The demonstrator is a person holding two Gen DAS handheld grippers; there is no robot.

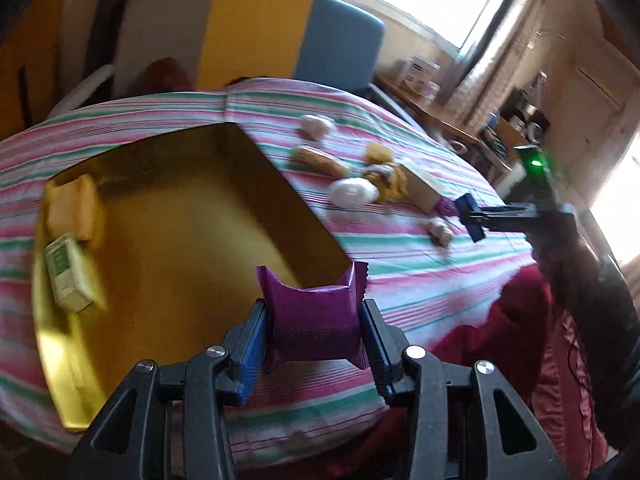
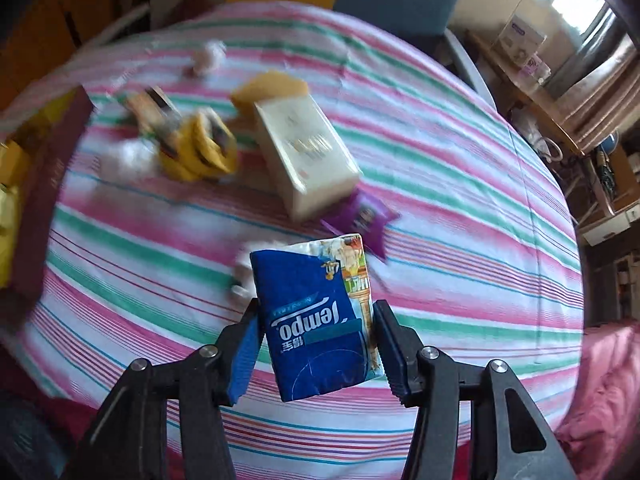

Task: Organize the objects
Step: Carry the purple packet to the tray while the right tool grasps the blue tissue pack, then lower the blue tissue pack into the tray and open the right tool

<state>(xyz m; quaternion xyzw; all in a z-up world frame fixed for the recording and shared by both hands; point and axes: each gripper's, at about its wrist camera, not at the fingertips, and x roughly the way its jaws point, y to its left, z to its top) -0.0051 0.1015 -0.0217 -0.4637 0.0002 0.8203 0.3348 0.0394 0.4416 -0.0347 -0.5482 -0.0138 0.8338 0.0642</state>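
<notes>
Slippage is the risk — the left gripper [image 1: 314, 330] pinches a soft purple packet [image 1: 316, 320] near the gold box [image 1: 180, 248] rim, the right gripper [image 2: 316, 340] clamps a tissue pack [image 2: 320, 320] (glossy, tilted).

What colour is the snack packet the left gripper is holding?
Purple: the snack packet shows best in the left wrist view.

Purple snack packet [image 1: 314, 322] pinched at box [image 1: 192, 216] rim; blue Tempo tissue pack [image 2: 320, 320] held upright.
</notes>
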